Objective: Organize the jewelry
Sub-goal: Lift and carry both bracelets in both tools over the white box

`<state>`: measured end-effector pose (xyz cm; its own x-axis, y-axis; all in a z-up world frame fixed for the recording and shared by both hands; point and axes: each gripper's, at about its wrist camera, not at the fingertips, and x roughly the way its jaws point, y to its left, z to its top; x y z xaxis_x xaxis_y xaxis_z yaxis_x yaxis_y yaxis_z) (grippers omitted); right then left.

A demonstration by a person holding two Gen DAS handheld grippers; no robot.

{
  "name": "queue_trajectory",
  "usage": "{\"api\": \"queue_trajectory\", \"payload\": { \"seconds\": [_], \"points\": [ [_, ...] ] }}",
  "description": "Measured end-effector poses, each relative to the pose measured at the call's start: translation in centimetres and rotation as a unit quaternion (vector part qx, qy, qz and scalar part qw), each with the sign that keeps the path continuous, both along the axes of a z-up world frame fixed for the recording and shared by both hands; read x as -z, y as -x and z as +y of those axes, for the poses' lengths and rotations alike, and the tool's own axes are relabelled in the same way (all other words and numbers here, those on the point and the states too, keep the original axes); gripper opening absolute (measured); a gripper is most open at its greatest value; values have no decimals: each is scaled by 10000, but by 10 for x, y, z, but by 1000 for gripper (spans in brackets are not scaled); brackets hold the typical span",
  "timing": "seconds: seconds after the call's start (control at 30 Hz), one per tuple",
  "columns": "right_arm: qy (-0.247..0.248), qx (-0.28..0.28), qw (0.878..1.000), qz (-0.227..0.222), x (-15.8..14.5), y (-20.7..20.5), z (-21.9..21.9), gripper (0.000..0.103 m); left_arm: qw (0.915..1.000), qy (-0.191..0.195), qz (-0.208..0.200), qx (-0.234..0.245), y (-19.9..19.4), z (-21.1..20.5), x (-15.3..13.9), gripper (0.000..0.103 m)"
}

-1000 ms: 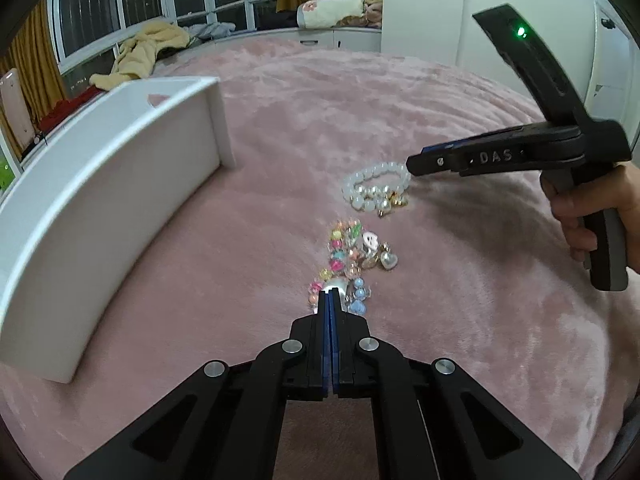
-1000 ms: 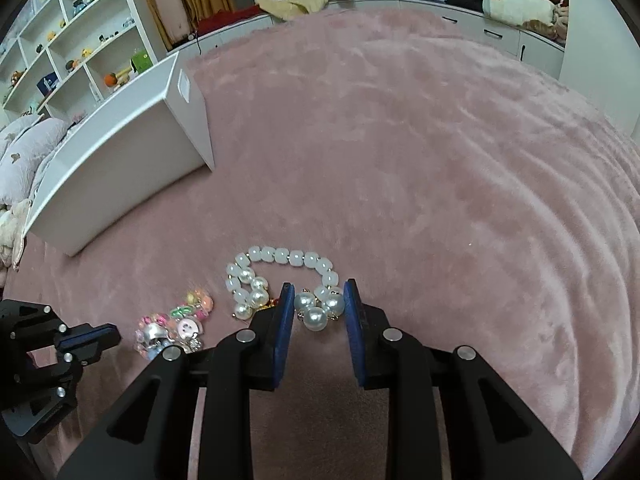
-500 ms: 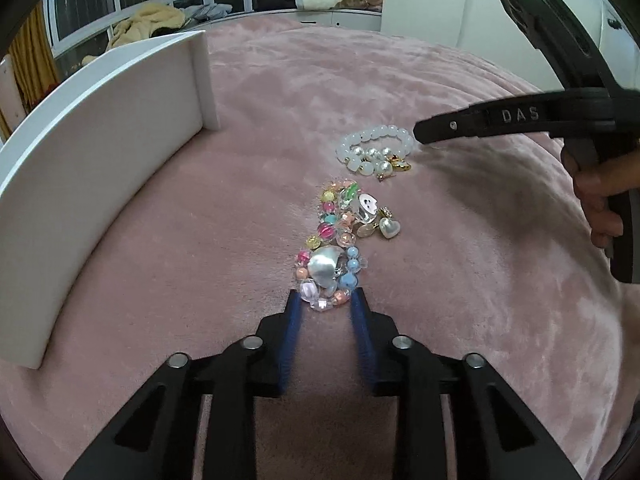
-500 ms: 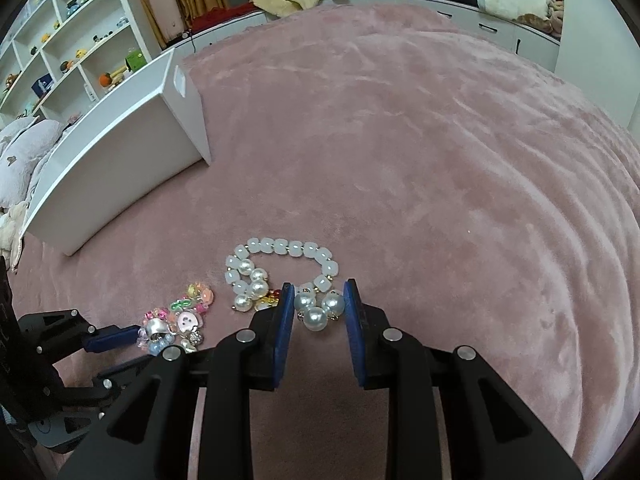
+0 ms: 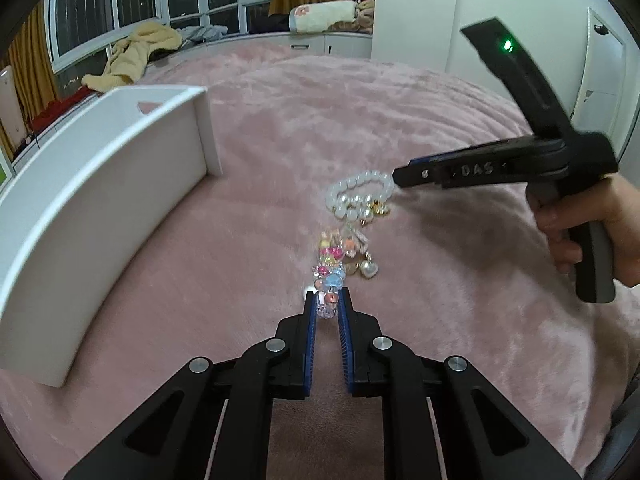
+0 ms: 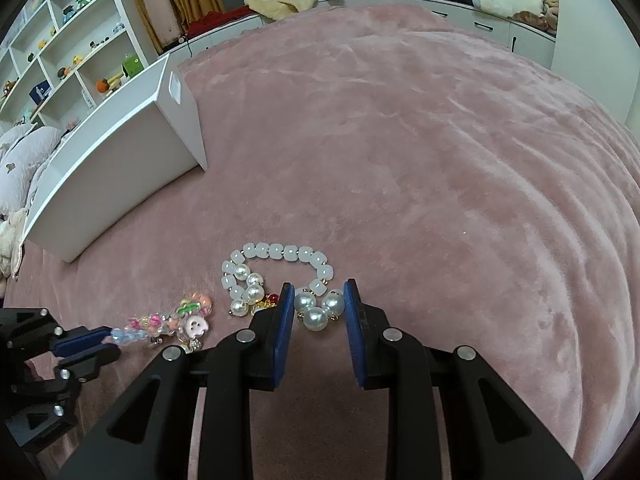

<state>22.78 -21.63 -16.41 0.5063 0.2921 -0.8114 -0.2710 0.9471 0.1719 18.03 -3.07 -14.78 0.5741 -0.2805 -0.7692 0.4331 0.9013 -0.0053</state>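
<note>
Jewelry lies in two clumps on the pink plush blanket (image 6: 420, 160). L gripper (image 5: 327, 304) sits low over the near end of the colorful bead bracelet (image 5: 334, 264); its blue pads are narrowly apart w/ the clear and pink end beads between them, and contact w/ the pads can't be told, the beads being blurred. That bracelet runs away from the L gripper toward the pearl bracelet (image 6: 280, 276), w/ heart charms to its right side. R gripper (image 6: 319, 300) has its fingers apart, straddling the three big pearls at the near edge of the pearl bracelet, pads just beside them but not pressing. In the L wrist view the R gripper's tip overlaps the pearl loop, a hand (image 5: 600, 224) on its grip. White open box (image 6: 120, 168) stands on the blanket, well apart from both clumps, to the L.
</note>
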Motion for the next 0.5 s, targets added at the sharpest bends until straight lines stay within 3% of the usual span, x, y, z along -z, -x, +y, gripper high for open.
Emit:
{"api": "queue_trajectory", "payload": {
  "seconds": [0.5],
  "points": [
    [120, -100, 9996, -255, -38, 26, 10, 25, 9993, 88, -359, -70, 5, 11, -46, 16]
  ]
}}
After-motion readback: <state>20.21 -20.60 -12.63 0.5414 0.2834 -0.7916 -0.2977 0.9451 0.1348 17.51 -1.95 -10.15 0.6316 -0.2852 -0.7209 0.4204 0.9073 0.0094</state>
